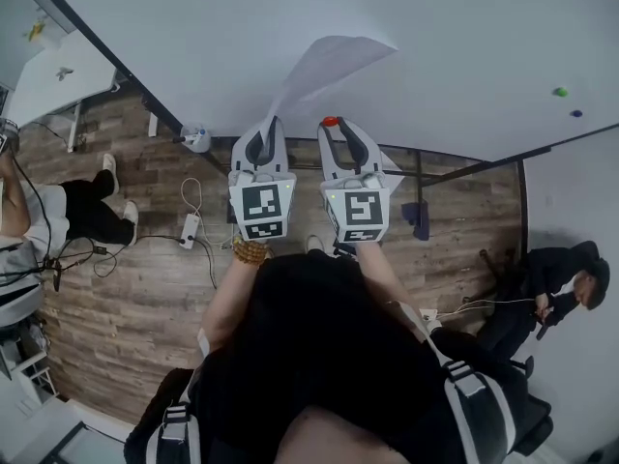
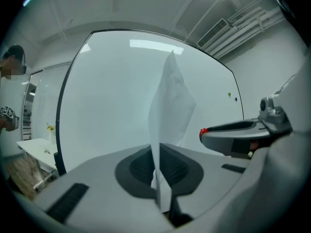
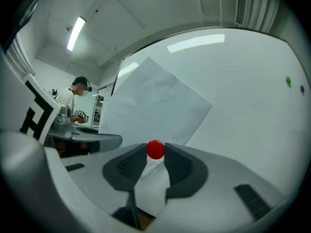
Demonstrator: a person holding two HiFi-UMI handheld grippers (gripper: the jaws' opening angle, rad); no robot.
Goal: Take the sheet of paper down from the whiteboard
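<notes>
Sheet of paper [image 1: 331,64] looks free of the whiteboard [image 1: 455,37], clamped edge-on in left gripper [image 2: 157,155]. Right gripper [image 3: 155,153] pinches the red magnet [image 3: 155,149]. Left to do: carry the sheet away.

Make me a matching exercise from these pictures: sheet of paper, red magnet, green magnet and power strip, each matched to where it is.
1 sheet of paper
2 red magnet
3 green magnet
4 power strip

A stuck on the whiteboard
B lying on the floor
C pinched in the left gripper
D held in the right gripper

Pairs: 1-C, 2-D, 3-A, 4-B
</notes>
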